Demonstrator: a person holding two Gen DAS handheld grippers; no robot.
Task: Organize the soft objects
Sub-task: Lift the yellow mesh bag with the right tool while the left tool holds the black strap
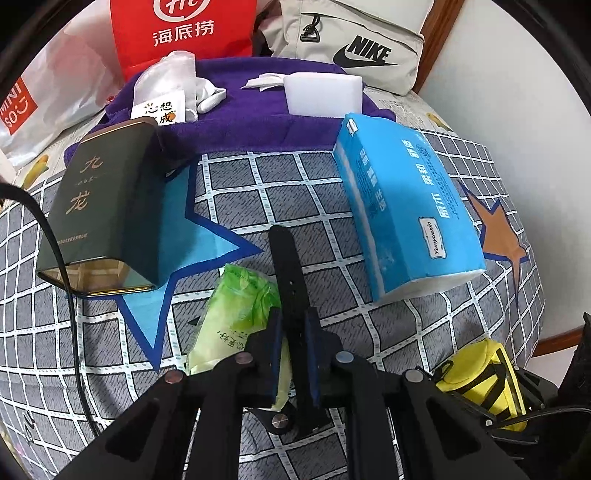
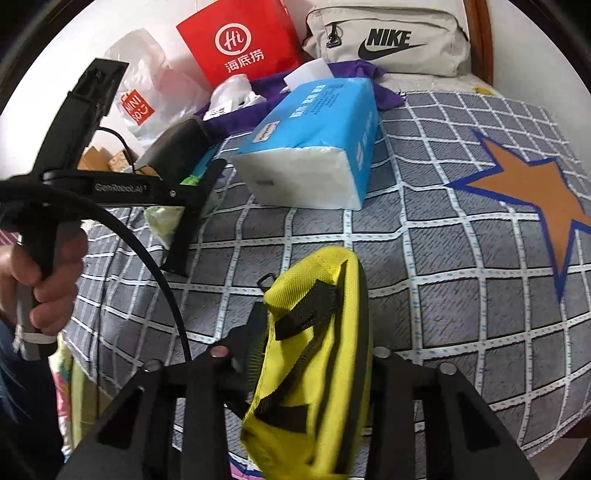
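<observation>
My right gripper [image 2: 314,332] is shut on a yellow pouch with black straps [image 2: 314,354] and holds it above the checked bedspread [image 2: 443,280]; the pouch also shows in the left wrist view [image 1: 484,380]. My left gripper [image 1: 293,354] is shut on a green and white tissue packet [image 1: 236,310], pinched at its right edge just above the bed. A blue tissue pack [image 1: 402,206] lies ahead to the right, and shows in the right wrist view [image 2: 314,147]. A purple towel [image 1: 236,118] lies at the back.
A dark green box [image 1: 99,206] lies at the left. On the towel are a white block [image 1: 319,94] and small white items [image 1: 170,88]. A red bag [image 1: 184,33], a Miniso bag [image 1: 40,99] and a beige Nike bag [image 1: 354,44] line the back.
</observation>
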